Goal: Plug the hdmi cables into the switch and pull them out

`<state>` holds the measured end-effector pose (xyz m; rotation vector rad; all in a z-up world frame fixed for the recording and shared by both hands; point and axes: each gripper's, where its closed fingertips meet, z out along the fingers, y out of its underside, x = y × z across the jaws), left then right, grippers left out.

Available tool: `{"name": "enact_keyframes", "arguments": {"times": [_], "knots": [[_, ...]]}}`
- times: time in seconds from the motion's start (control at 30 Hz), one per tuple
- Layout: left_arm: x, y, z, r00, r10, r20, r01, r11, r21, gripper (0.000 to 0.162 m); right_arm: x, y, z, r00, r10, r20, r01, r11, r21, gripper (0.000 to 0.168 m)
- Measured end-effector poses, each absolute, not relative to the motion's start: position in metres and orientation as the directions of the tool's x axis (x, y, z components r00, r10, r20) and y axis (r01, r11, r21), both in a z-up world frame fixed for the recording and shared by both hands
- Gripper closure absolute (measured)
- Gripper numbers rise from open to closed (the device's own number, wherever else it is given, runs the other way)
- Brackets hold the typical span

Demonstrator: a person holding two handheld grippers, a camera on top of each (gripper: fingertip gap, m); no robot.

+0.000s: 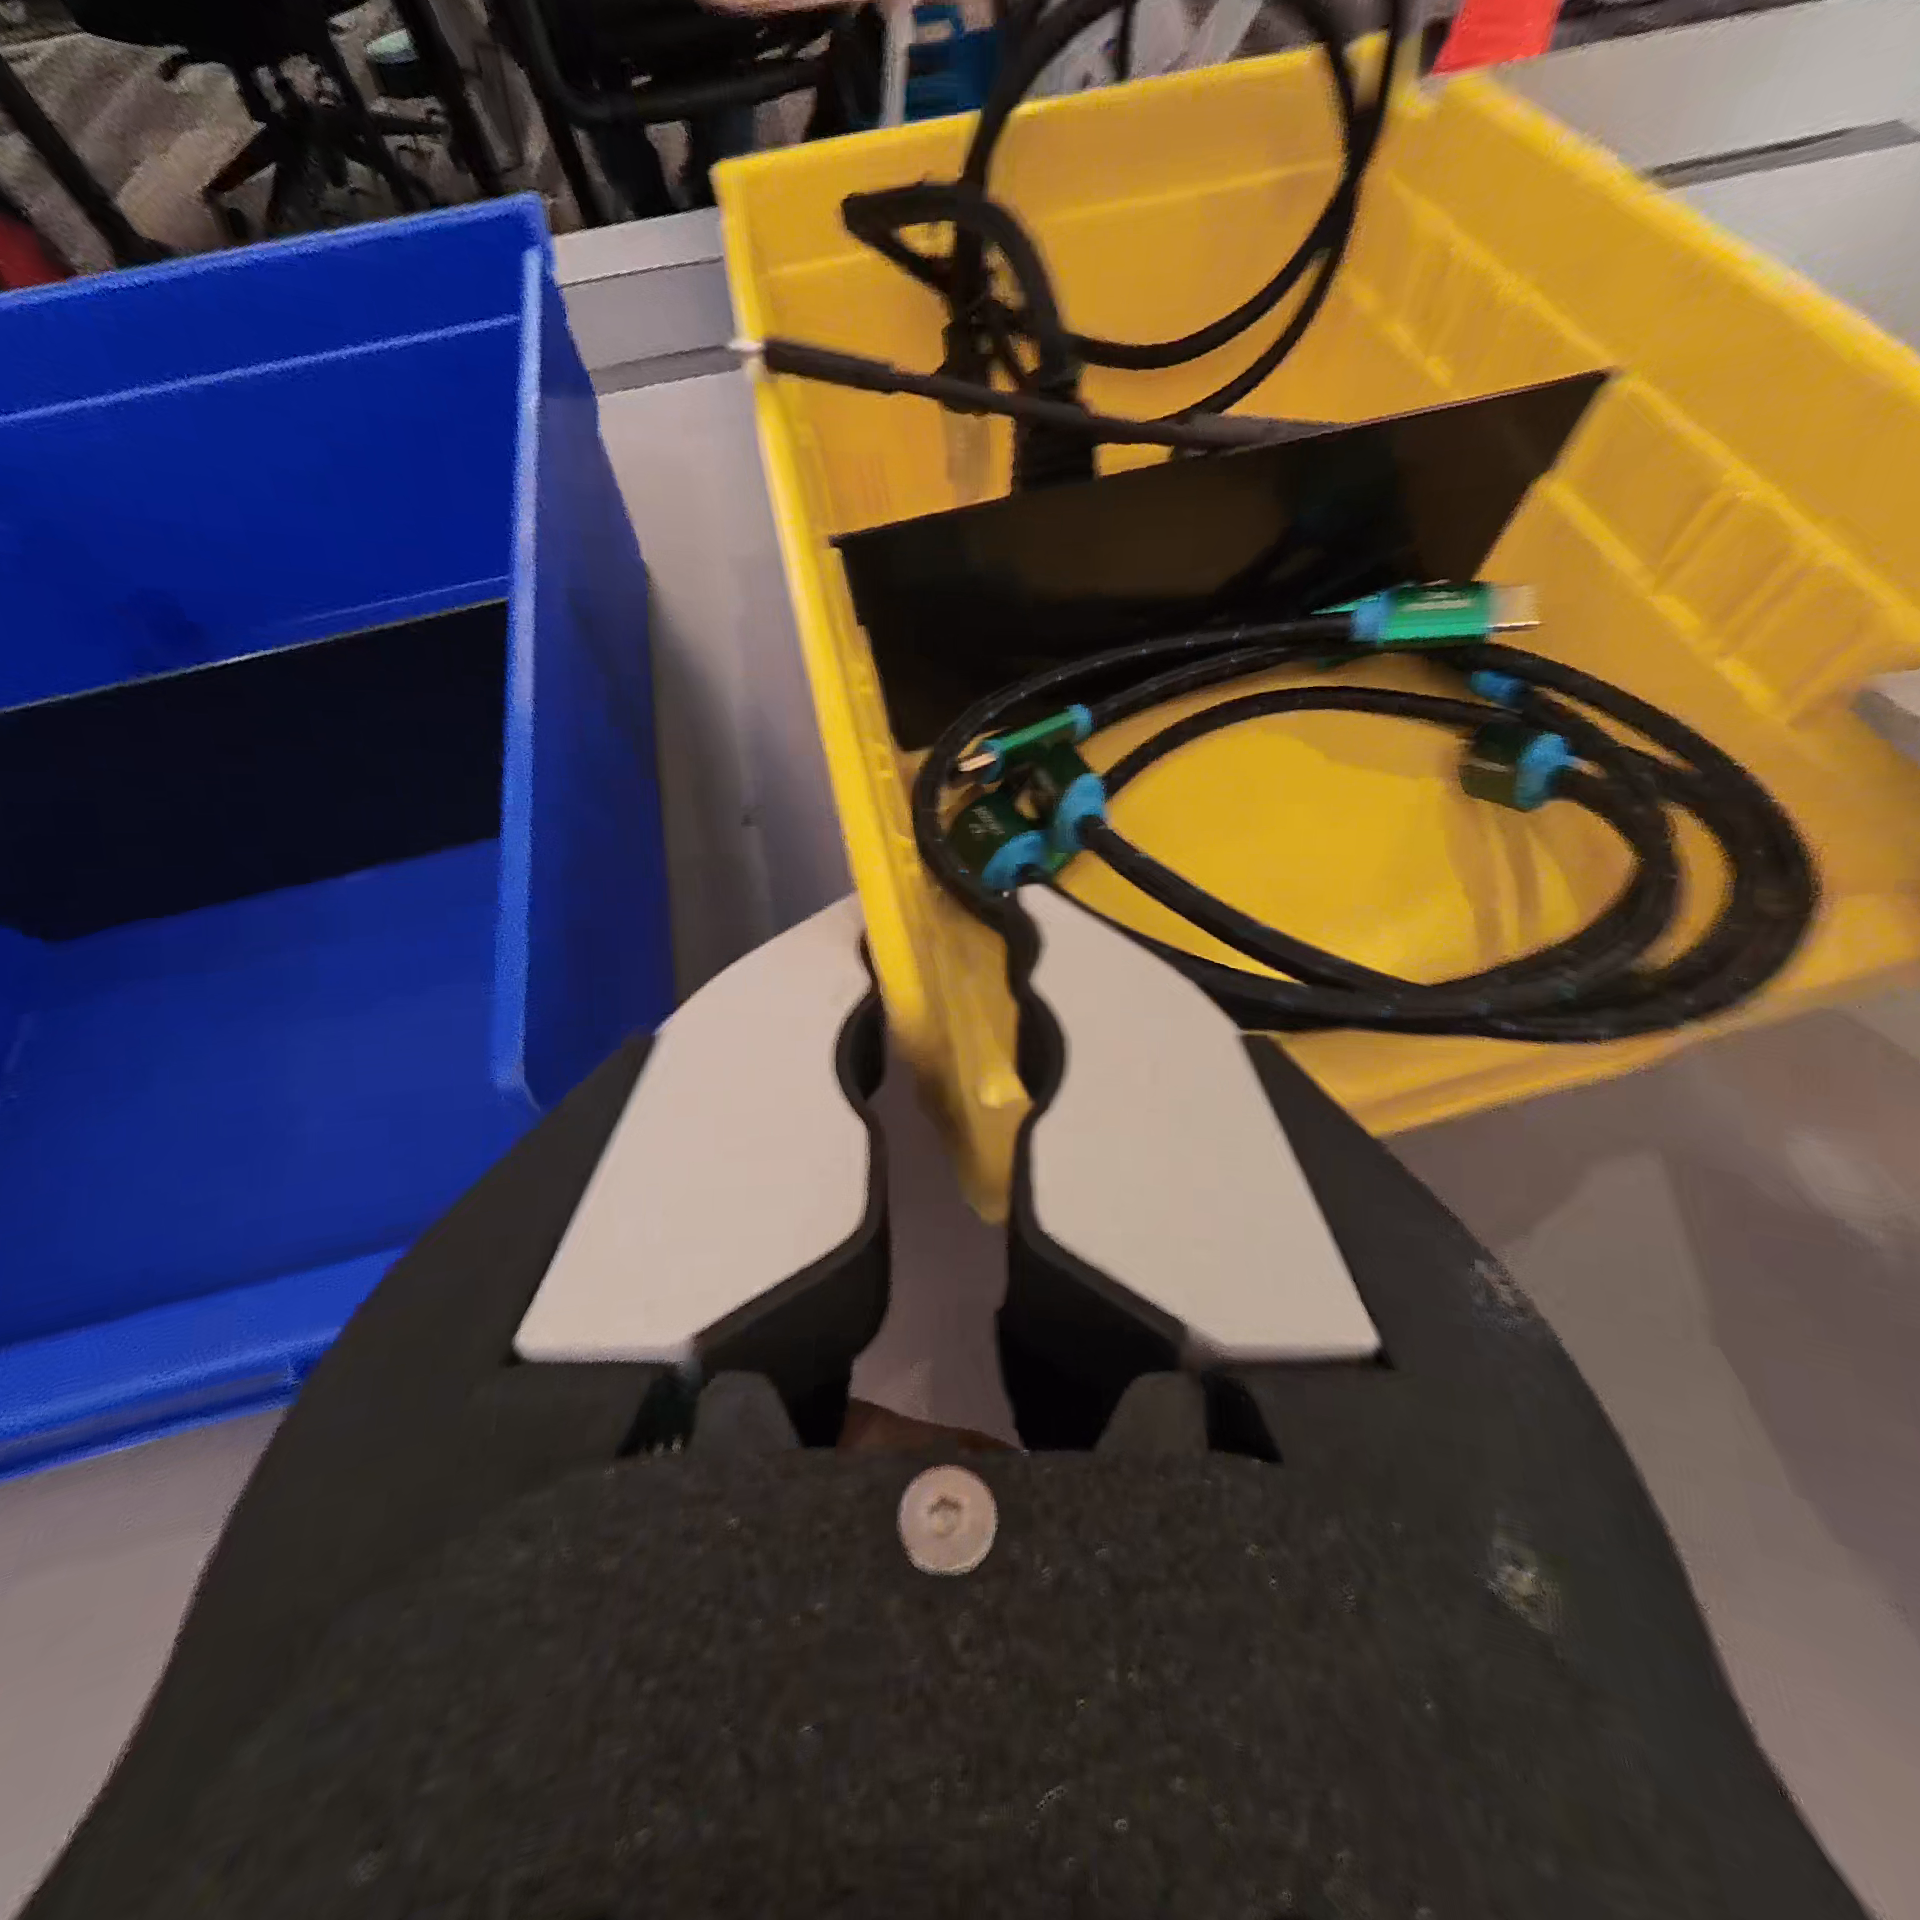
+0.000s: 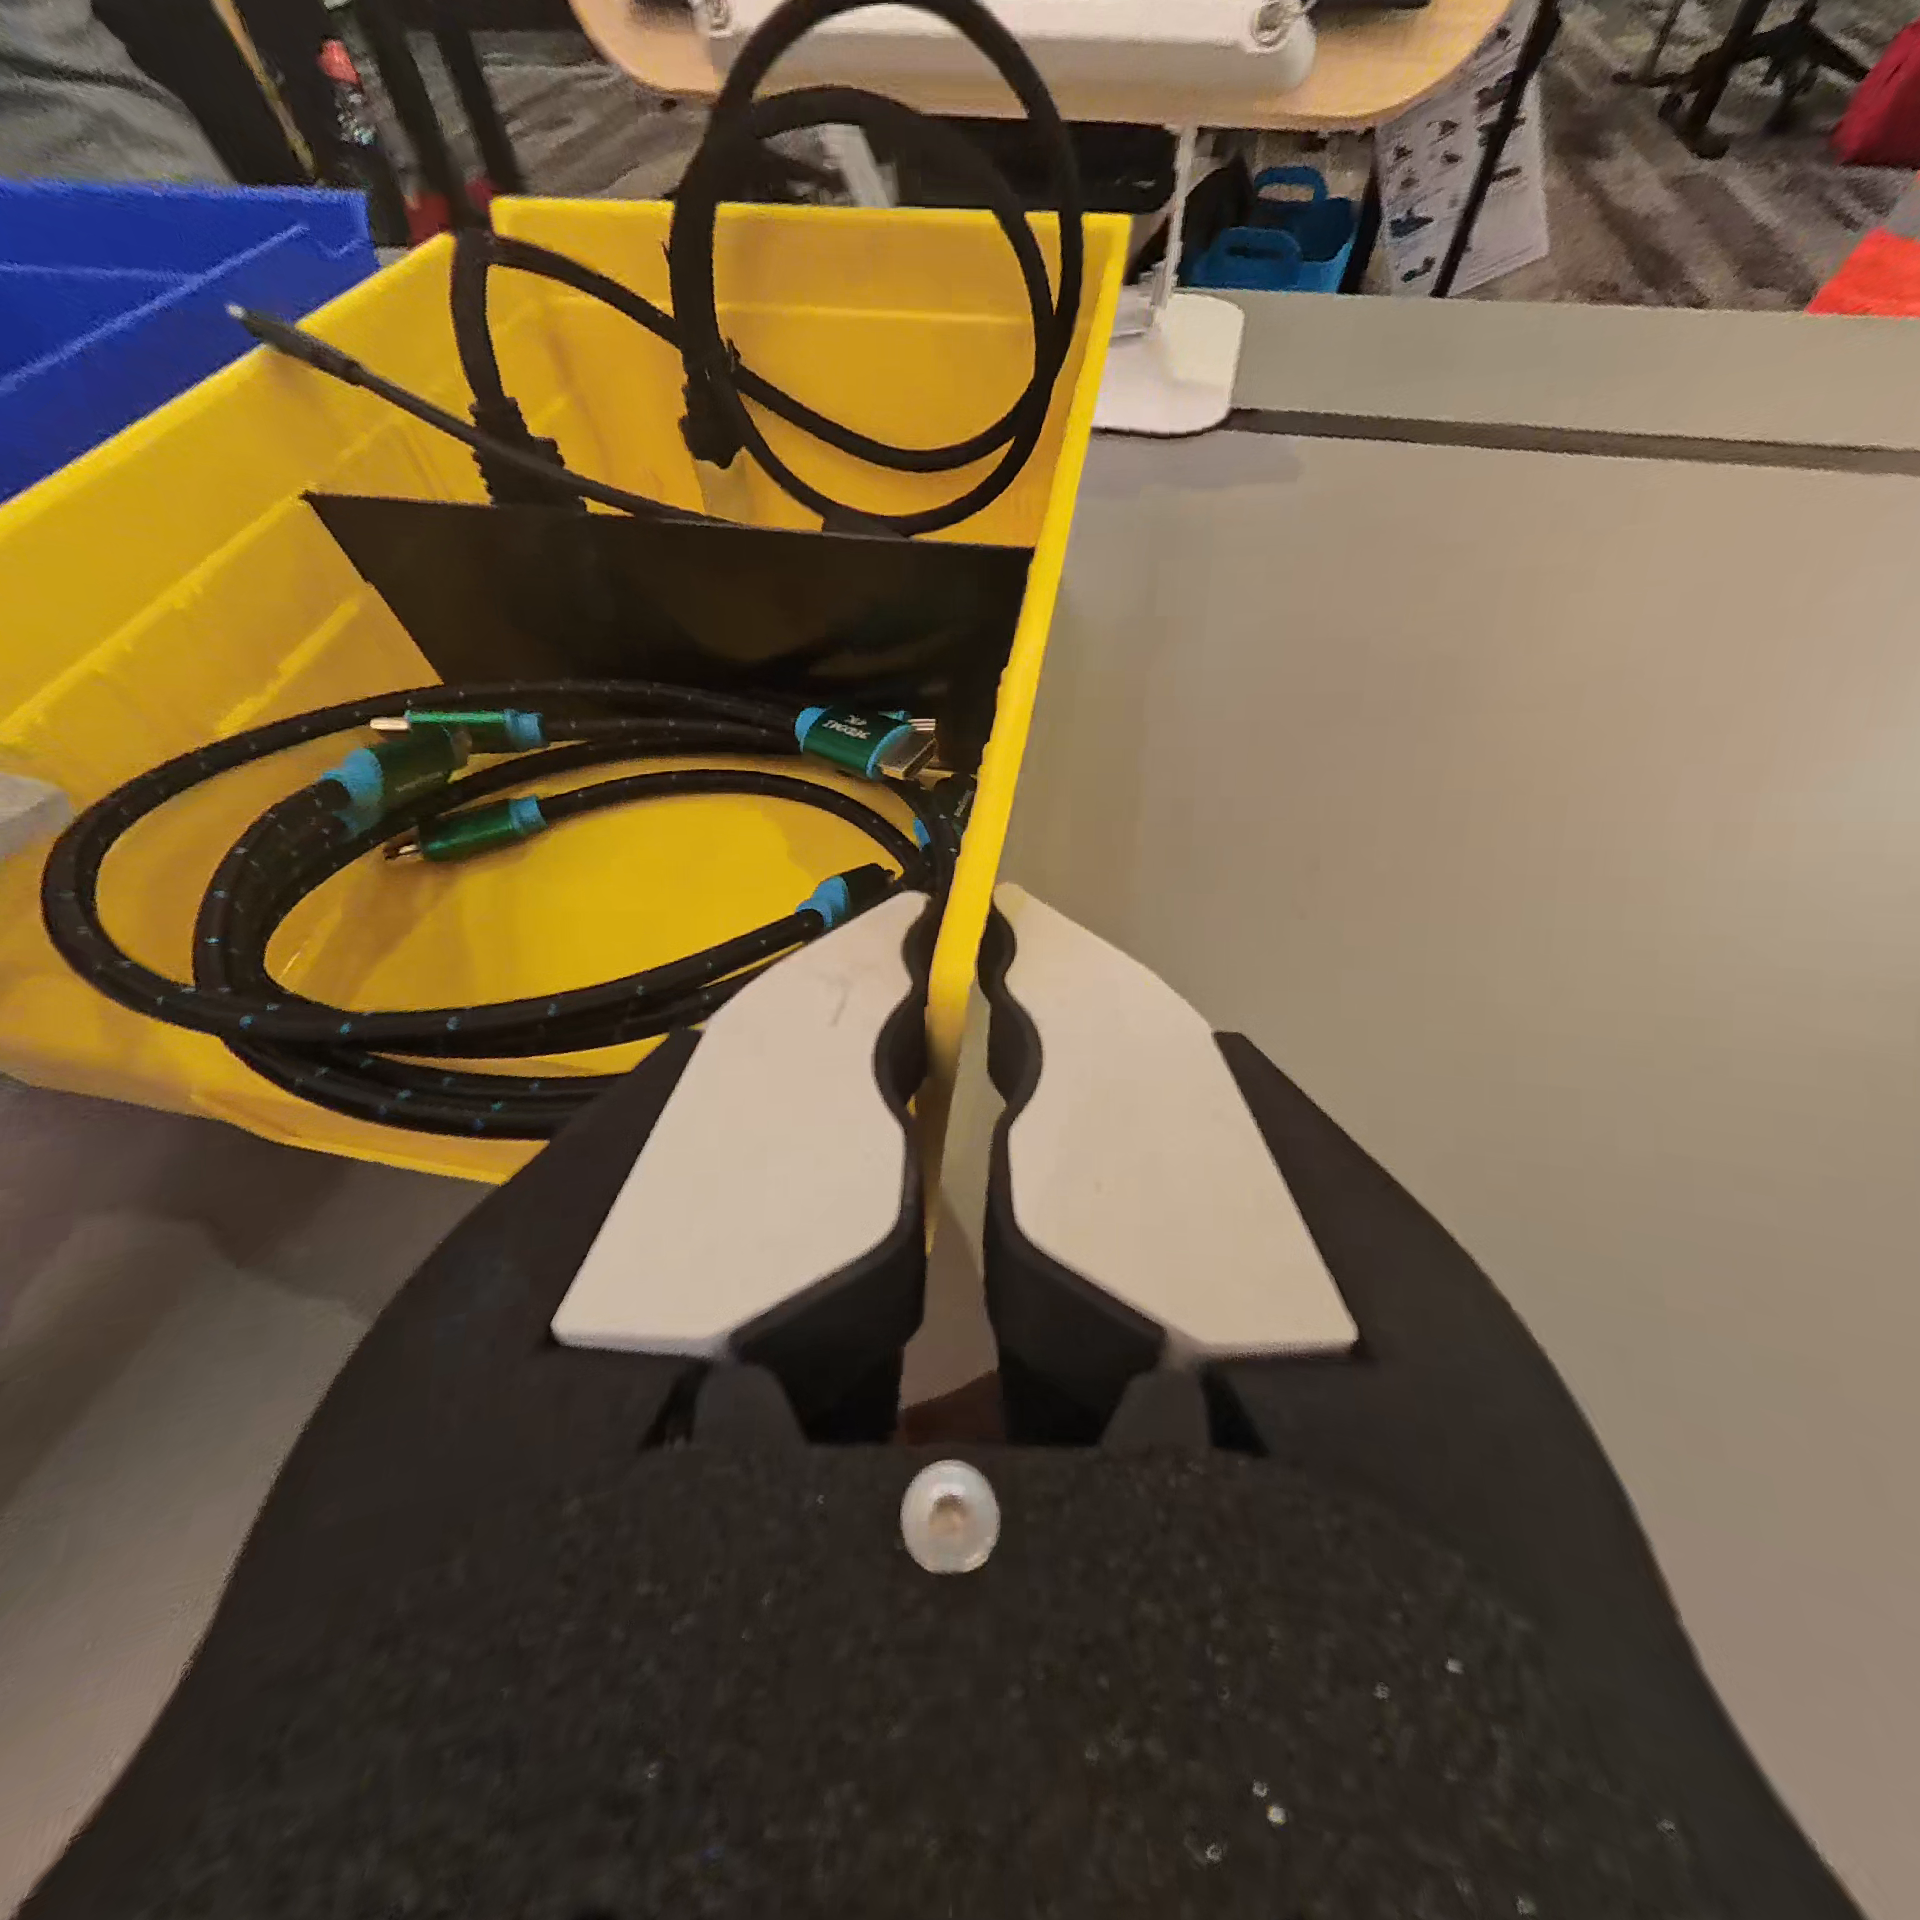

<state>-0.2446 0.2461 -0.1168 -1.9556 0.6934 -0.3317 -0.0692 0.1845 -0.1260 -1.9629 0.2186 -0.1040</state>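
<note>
My left tongs (image 1: 945,935) are pinching the left side wall of the yellow bin (image 1: 1299,821) near its front corner, and my right tongs (image 2: 956,925) are clamped on the opposite side wall of that bin (image 2: 1039,582), so I've got it gripped from both sides. In both wrist views the yellow plastic runs right through the narrow gap between the pads, though the actual contact spots sit in shadow.

The hdmi cables (image 1: 1455,935) are coiled in the bin's front section, black braid with blue flecks and green plugs with blue collars. From the right side the coil (image 2: 416,987) lies against the floor of the bin, one green plug (image 2: 862,740) close to the wall I'm holding. How many cables there are, I can't say, since the loops overlap too much.

A black divider (image 1: 1195,561) stands across the bin. Behind it another bundle of plain black cable (image 2: 873,312) sticks up above the rim, with a thin plug end (image 1: 790,355) poking over the left wall (that whole part is pretty blurry). What sits at the bottom back there is hidden by the divider, and I can't make out the switch anywhere.

A blue bin (image 1: 260,675) sits just left of the yellow one on the grey desk (image 2: 1507,779), cut off at the picture's edge.
</note>
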Motion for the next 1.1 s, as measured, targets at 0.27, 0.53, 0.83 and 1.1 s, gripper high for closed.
{"name": "enact_keyframes", "arguments": {"times": [0.27,0.53,0.83,1.1], "knots": [[-0.399,0.237,-0.059,0.843,-0.492,0.218,0.025,-0.369,-0.929,0.115,-0.081,0.112,-0.095,0.991,0.131,-0.008,0.033,-0.307,-0.951,0.141],[-0.503,0.326,-0.118,0.89,-0.445,0.101,-0.139,-0.475,-0.869,0.108,-0.141,0.083,-0.106,0.958,0.279,-0.067,0.035,-0.344,-0.938,0.145],[-0.485,0.337,-0.123,0.882,-0.464,0.078,-0.156,-0.445,-0.882,0.158,-0.286,0.077,-0.132,0.826,0.549,-0.131,0.153,-0.441,-0.884,0.146],[-0.499,0.245,-0.123,0.9,-0.42,0.115,-0.093,-0.443,-0.892,0.158,-0.323,0.163,-0.112,0.959,0.28,-0.044,0.065,-0.369,-0.927,0.115]]}}
